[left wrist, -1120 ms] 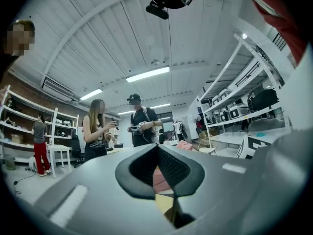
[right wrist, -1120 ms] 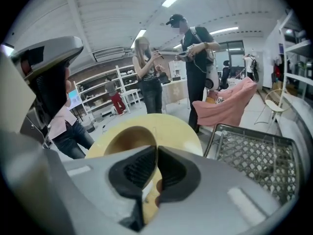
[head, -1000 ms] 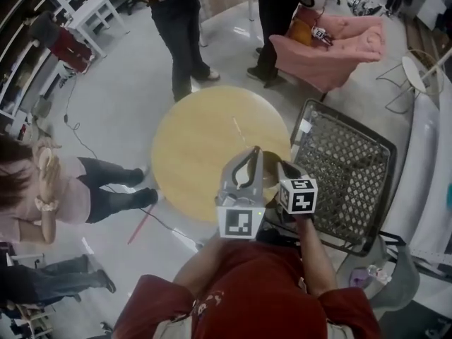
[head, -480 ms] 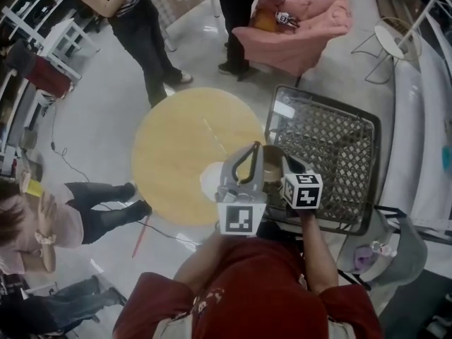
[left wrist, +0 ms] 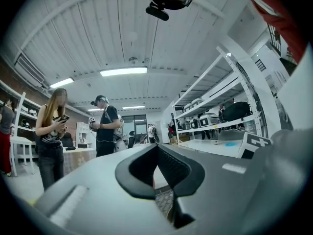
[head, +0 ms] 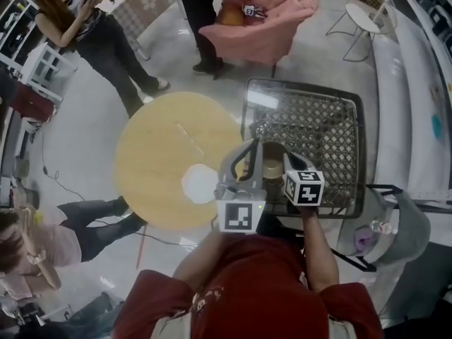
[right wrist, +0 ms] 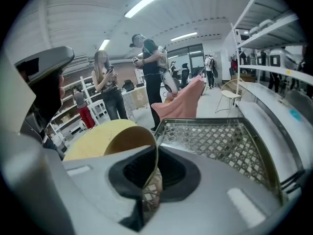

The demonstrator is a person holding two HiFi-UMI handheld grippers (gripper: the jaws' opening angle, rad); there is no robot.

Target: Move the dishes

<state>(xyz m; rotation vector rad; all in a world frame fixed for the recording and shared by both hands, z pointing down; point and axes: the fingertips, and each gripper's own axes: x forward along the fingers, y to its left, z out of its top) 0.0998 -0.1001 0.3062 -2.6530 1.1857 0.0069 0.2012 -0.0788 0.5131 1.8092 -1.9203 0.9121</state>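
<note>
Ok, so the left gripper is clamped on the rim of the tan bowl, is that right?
Not the left one. It is the right gripper that is clamped on the rim of the tan bowl. The right gripper view shows the rim between its jaws.

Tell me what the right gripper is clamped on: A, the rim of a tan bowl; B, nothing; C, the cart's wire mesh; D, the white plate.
A: the right gripper has its jaws closed on the thin wall of the tan bowl, while the white plate lies apart on the round table.
</note>
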